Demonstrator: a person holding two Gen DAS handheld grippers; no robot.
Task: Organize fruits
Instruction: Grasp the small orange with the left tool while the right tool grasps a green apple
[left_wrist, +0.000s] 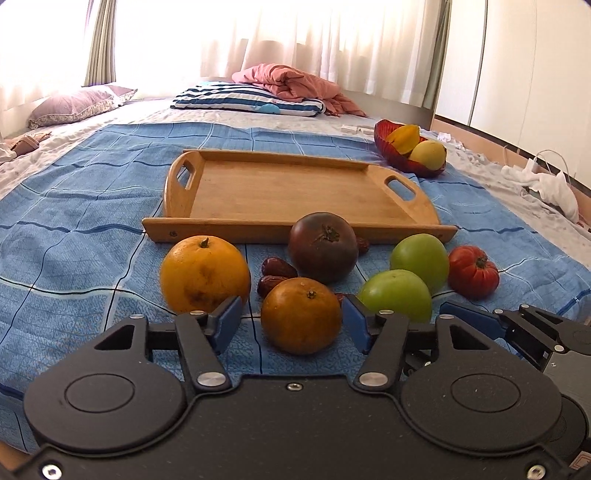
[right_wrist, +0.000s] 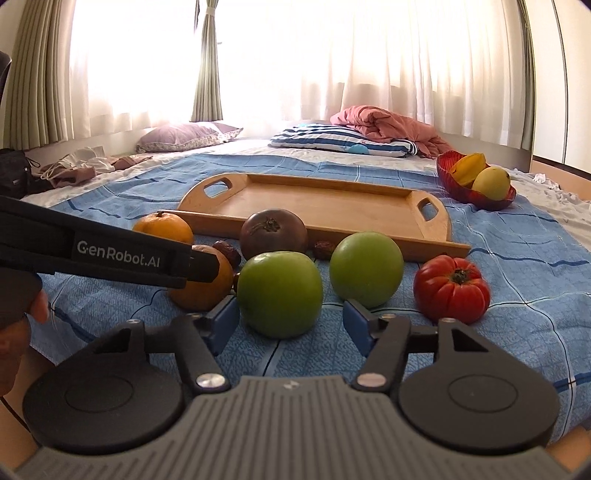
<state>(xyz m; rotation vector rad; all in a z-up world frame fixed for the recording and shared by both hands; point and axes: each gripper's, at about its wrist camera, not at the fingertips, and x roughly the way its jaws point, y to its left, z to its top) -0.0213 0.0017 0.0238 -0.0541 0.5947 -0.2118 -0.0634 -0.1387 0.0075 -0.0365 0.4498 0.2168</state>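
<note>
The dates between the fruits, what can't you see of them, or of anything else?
- Dates: left view, partly hidden behind the small orange; number unclear.
- Small orange: right view, mostly covered by the left gripper's arm.
- Red bowl: both views, contents beneath the yellow fruit hidden by its rim.

- Strong daylight floods through the sheer curtains (right_wrist: 332, 55), blown out to white glare.
- Fruit shows soft frontal shade.
- Fisheye bends the edges; corners darken.

Black tool (left_wrist: 291, 325), blue pads (left_wrist: 229, 321), silver screws
</note>
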